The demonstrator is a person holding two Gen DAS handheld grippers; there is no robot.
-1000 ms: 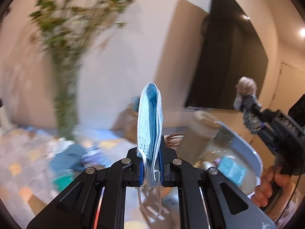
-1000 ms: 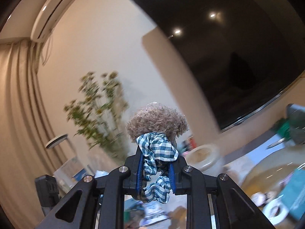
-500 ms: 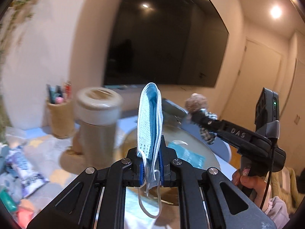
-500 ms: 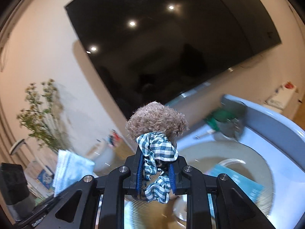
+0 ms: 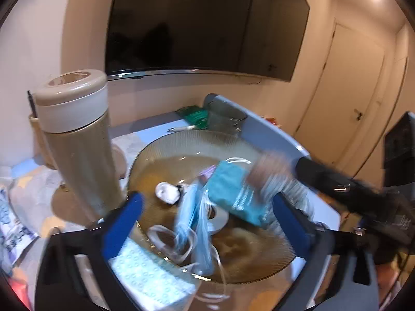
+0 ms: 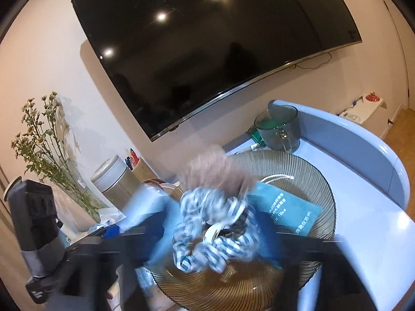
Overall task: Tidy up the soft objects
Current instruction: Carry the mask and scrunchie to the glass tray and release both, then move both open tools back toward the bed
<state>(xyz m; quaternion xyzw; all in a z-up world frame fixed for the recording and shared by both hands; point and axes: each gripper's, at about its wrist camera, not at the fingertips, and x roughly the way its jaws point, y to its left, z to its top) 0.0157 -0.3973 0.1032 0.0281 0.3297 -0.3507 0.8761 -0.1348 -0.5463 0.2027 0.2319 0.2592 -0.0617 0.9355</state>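
The big ribbed amber glass plate (image 5: 181, 145) fills the lower middle of both wrist views, sitting on the pale blue bench (image 6: 363, 181), and it is clearly the drop spot for the soft things. A teal pouch (image 6: 288, 207) lies on its right half, with a tall beige flask (image 5: 77, 140) standing just beside the plate at left. Both releases are happening at once: the left gripper (image 5: 205, 223) has its blue-padded fingers (image 5: 122, 223) opening wide, and the blue face mask (image 5: 192, 223) is dropping free between them, blurred, over the plate's middle. The right gripper (image 6: 215, 235) is opening too, and the checked scrunchie with its brown fluffy pompom (image 6: 215, 235) is slipping loose above the plate. I'd say hold both hands steady over the plate until the pieces settle, then lift clear so no ear loop snags a finger.
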